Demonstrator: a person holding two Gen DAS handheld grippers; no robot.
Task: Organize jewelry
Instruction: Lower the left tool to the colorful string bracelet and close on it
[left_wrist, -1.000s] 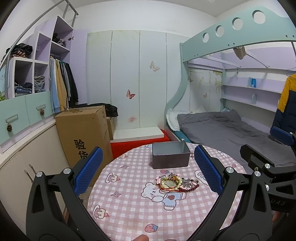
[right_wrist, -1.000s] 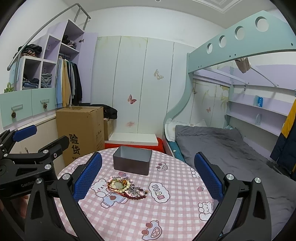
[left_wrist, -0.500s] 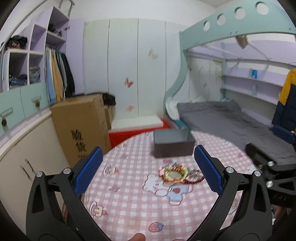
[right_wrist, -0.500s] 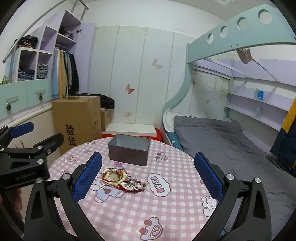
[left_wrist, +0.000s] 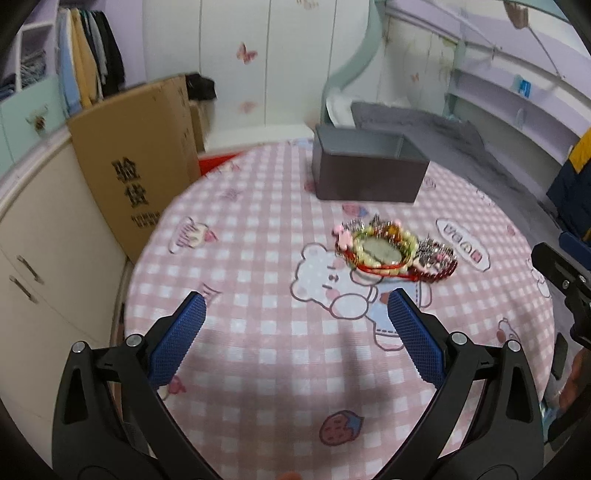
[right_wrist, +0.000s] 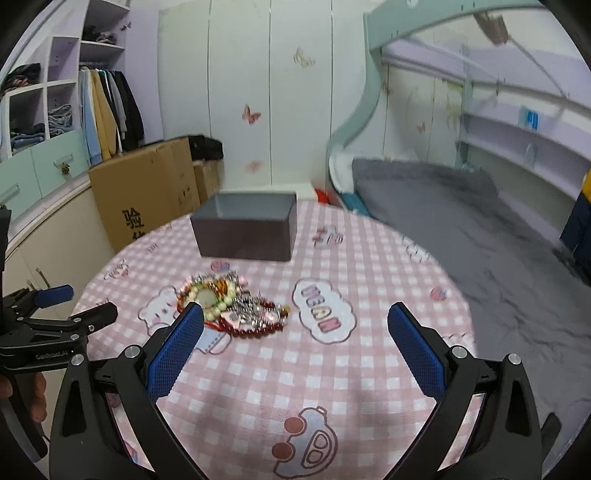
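Beyond your desk (left_wrist: 258, 369) you see a cardboard box (right_wrist: 147, 199), hanging clothes (right_wrist: 107, 107), and a grey bed (right_wrist: 443, 199).

Tangled bead jewelry pile (left_wrist: 391, 253) lies near open grey box (left_wrist: 369, 170); apart.

Bare tablecloth (left_wrist: 280, 354) before jewelry pile (left_wrist: 391, 251)

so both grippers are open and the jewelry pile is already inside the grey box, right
Not quite. Both grippers, left gripper and right gripper, are open, but the jewelry pile lies on the checked tablecloth in front of the grey box, as the right wrist view shows.
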